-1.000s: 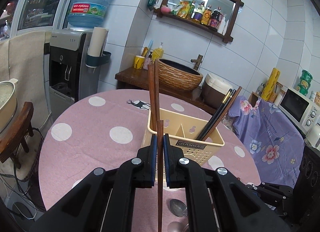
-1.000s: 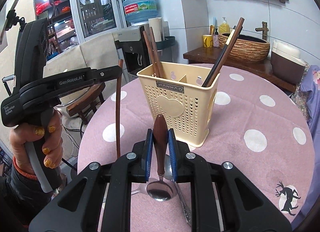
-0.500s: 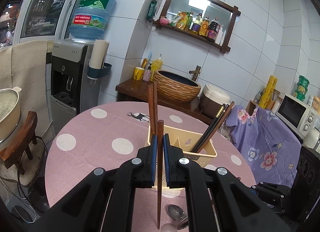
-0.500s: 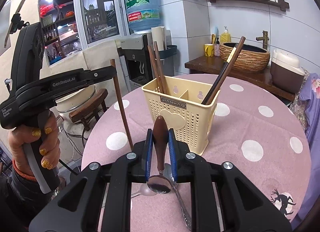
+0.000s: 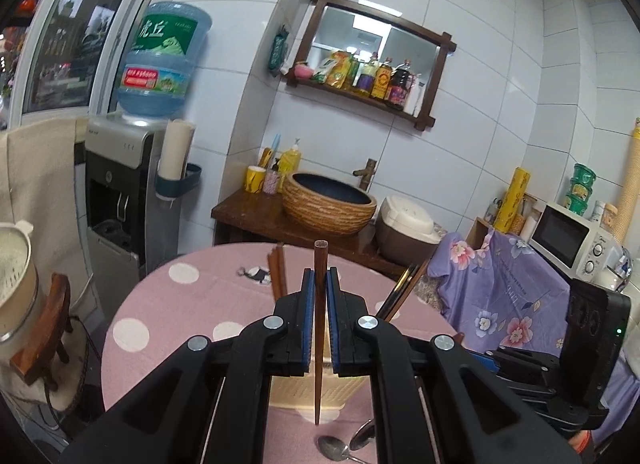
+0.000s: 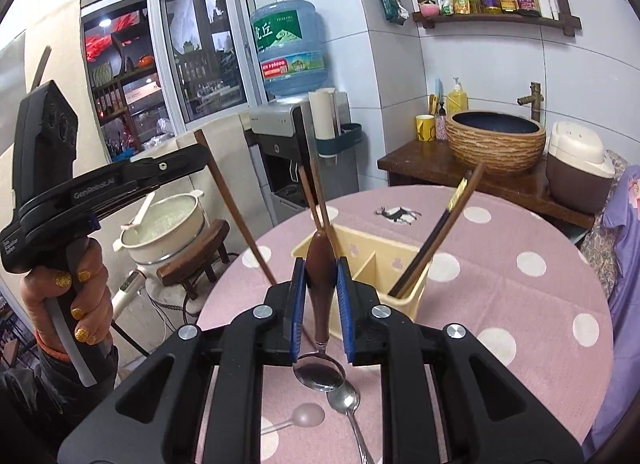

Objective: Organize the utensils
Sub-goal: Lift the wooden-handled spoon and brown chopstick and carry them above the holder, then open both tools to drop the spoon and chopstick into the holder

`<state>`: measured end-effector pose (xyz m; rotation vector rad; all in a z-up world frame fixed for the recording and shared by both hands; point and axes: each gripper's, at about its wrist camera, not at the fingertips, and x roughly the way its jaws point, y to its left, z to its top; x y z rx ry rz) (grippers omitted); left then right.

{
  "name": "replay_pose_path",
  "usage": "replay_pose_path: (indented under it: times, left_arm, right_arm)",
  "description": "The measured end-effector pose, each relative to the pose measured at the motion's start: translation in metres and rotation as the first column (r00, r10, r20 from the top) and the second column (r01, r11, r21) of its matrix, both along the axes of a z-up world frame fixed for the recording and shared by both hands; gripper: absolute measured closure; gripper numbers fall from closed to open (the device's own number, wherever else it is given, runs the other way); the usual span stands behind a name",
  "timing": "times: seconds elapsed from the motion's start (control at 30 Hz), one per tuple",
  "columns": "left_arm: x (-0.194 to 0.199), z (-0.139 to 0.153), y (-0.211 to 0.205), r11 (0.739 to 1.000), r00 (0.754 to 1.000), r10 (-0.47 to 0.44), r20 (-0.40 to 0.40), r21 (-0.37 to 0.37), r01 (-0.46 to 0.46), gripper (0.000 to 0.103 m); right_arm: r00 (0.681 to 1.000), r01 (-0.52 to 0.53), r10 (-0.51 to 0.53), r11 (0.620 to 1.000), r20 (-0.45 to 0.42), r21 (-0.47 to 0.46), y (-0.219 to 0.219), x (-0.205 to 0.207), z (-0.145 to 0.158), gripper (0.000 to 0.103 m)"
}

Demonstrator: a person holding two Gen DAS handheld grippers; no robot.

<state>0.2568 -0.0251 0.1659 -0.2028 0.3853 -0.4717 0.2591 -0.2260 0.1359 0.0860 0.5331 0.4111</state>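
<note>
My left gripper is shut on a brown wooden chopstick, held upright above the table; it shows at the left of the right wrist view. My right gripper is shut on the brown handle of a metal spoon, bowl down, raised over the table. The cream utensil basket stands behind it with brown chopsticks in its left compartment and dark chopsticks in the right one. In the left wrist view the basket is mostly hidden by the fingers.
A metal spoon and a pale plastic spoon lie on the pink dotted tablecloth. Two spoons show under the left gripper. A stool with a pot stands left of the table; a water dispenser stands behind.
Both grippers have risen. The left one lifted the chopstick higher, and it now leans toward the basket. The right one raised the spoon clear of the table.
</note>
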Motion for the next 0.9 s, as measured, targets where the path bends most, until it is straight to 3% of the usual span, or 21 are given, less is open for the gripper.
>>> replay_pose_path:
  times: [0.2,0.43,0.67,0.9]
  left_arm:
    - [0.004,0.045,-0.010,1.000,0.998,-0.011,0.060,-0.002,0.011,0.096]
    - [0.024,0.077,-0.018,0.998,0.990,0.062,0.128,-0.025,-0.059,0.096]
    - [0.054,0.048,-0.024,0.988,0.981,0.157,0.113,-0.025,-0.155,0.096]
    - [0.064,-0.003,-0.030,0.988,0.987,0.156,0.029,0.004,-0.156,0.096]
  right_arm:
    - [0.997,0.033,-0.033,0.999,0.072,0.002,-0.002,0.014,0.041,0.087]
    - [0.980,0.119,-0.116,0.993,0.161,-0.011,-0.003,0.038,0.071,0.087]
    - [0.968,0.210,-0.200,0.977,0.153,-0.047,-0.004,0.064,0.041,0.087]
    - [0.974,0.210,-0.203,0.976,0.097,-0.065,0.002,0.068,-0.004,0.087]
